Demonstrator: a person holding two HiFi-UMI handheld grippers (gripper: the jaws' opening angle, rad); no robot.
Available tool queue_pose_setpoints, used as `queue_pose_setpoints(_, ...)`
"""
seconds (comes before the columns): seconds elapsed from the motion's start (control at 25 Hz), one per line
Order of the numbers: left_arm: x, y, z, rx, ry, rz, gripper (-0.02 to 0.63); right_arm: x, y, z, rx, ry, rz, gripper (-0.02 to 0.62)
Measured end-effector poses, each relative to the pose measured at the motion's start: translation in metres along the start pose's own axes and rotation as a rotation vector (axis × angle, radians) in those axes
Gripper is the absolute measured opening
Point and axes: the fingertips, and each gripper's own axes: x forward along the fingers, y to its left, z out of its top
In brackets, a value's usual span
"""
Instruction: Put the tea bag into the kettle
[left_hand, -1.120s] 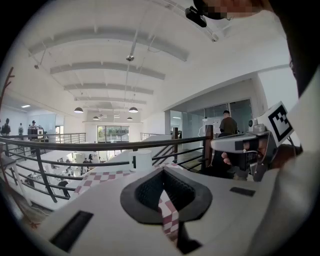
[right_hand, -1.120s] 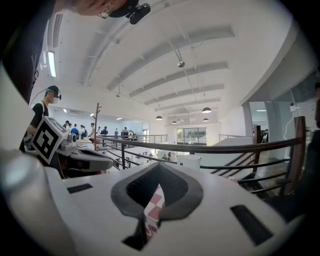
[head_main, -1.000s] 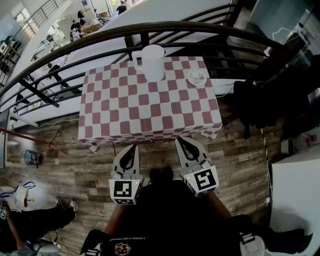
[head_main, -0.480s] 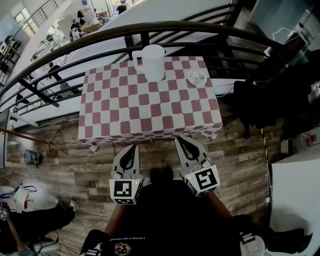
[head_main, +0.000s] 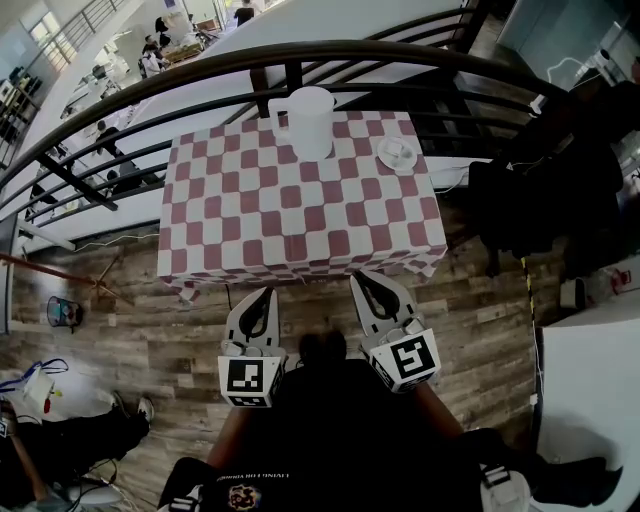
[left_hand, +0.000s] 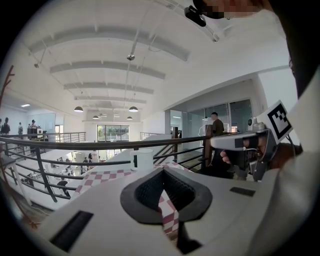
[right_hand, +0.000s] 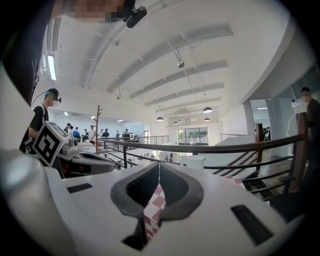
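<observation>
Head view, items by size:

Wood-plank floor (head_main: 150, 345) – fills the lower and left parts of the frame.

Dark metal railing (head_main: 200, 75) – curves across the upper frame, behind the table's far edge.

Table (head_main: 300, 215) – centre of the frame, covered by a red-and-white checked cloth that hangs over the near edge.

Person's dark clothing (head_main: 340, 430) – lower centre, below both grippers.

Left gripper (head_main: 267, 294) – lower centre-left, over the floor just short of the table's near edge, marker cube toward the bottom of the frame. In the left gripper view its jaws meet at the tips with nothing between them; only checked cloth shows through the slit behind.

Right gripper (head_main: 358, 278) – lower centre-right, beside the left one and apart from it, tips close to the cloth's hanging hem. In the right gripper view the jaws are likewise drawn together and empty.

White kettle (head_main: 309, 122) – upright at the far edge of the table, upper centre, well apart from both grippers.

White saucer (head_main: 397, 154) – far right corner of the table, to the right of the kettle and not touching it.

Tea bag (head_main: 399, 149) – a small pale item lying on the saucer; too small for detail.
</observation>
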Motion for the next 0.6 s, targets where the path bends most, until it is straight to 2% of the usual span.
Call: queue_pose_setpoints(0.6,-0.005,0.027,-0.007,0.011,0.008,-0.024,0.003,0.016,0.013,0.003,-0.005,-0.017,-0.044,0.015)
